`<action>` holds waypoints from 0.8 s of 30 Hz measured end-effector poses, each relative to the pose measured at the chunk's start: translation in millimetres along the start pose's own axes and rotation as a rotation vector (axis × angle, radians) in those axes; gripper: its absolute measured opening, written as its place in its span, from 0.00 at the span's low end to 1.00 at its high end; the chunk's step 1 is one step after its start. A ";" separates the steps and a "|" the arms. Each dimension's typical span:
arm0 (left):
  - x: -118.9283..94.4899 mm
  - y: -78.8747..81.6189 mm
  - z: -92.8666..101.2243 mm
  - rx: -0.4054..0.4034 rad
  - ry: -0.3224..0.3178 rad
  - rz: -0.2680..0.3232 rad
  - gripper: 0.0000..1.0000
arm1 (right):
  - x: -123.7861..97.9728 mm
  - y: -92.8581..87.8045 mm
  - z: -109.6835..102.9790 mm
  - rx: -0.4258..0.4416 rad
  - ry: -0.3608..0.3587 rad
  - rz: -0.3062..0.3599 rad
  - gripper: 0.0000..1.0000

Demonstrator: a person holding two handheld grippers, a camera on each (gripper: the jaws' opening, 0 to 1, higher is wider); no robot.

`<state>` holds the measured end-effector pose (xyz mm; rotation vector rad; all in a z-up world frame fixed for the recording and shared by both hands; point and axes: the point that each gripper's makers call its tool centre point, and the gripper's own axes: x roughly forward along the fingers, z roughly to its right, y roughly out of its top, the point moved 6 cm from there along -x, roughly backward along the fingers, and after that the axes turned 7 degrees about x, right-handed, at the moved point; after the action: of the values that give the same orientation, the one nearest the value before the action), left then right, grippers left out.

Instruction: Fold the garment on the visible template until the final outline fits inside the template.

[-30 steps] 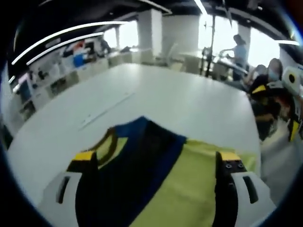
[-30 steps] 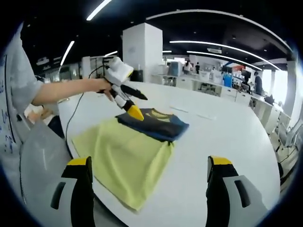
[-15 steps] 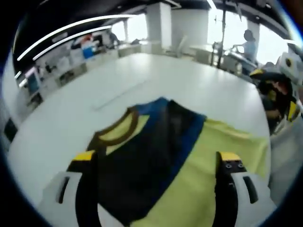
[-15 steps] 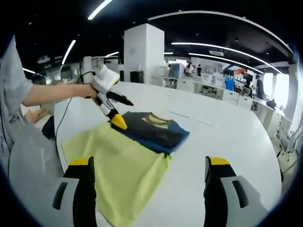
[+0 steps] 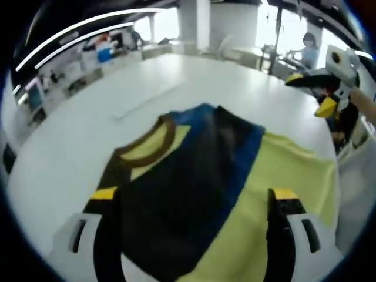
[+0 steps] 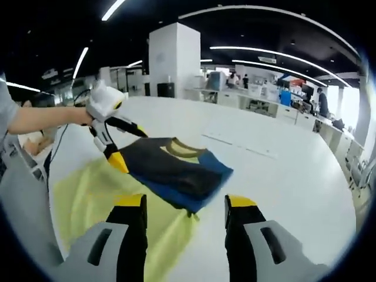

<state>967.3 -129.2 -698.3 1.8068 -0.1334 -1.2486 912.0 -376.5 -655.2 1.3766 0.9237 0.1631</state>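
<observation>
White, wide and round-edged, the surface (image 6: pixel 282 170) carries the work in an open office with strip lights overhead. From my left gripper (image 5: pixel 194 202) the garment (image 5: pixel 194 176) lies straight ahead between and beyond the fingers: dark navy and blue cloth with a yellow-lined collar, already folded into a compact packet. It sits on the yellow template (image 5: pixel 282 176), which spreads out past my right finger. From my right gripper (image 6: pixel 185 202) the garment (image 6: pixel 170 170) sits just beyond the fingertips, and the template (image 6: pixel 88 194) extends to the left of the left finger and under it. I judge the fold largely done; the far blue edge appears to hang over the template's border, so what is left is squaring the packet fully inside the yellow outline. Left fingers stand spread wide, pinching nothing, hovering low over the near edge of the cloth. Right fingers are parted by a narrower gap, also pinching nothing, pointing down at the blue corner. A person's forearm (image 6: pixel 41 117) reaches in from the left, carrying the left gripper (image 6: pixel 114 150) with its tip at the garment's near-left edge.
</observation>
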 end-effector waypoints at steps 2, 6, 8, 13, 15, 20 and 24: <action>2.9 -2.5 -2.5 -0.009 0.000 -0.001 1.00 | 10.9 -3.9 3.6 0.027 0.004 -0.019 0.43; 7.3 -5.8 -5.9 -0.014 0.000 -0.001 1.00 | 29.7 -9.7 10.2 0.117 0.008 -0.033 0.33; 9.0 -7.3 -7.7 -0.018 -0.001 -0.001 1.00 | 38.1 -12.5 14.9 0.133 -0.013 -0.041 0.24; 11.8 -10.5 -11.3 -0.027 -0.006 0.000 1.00 | 55.8 -17.9 22.7 0.189 -0.031 -0.053 0.18; 12.8 -12.0 -12.0 -0.029 -0.009 -0.004 1.00 | 61.4 -20.9 23.5 0.207 -0.031 -0.067 0.18; 13.9 -14.7 -11.4 -0.031 -0.020 -0.007 1.00 | 72.8 -28.1 24.4 0.226 -0.038 -0.093 0.18; 14.5 -15.8 -10.5 -0.036 -0.029 -0.009 1.00 | 78.7 -30.8 25.9 0.266 -0.040 -0.097 0.18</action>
<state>976.6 -121.4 -718.9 1.7611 -0.1190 -1.2757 967.5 -356.5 -721.1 1.5695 1.0028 -0.0634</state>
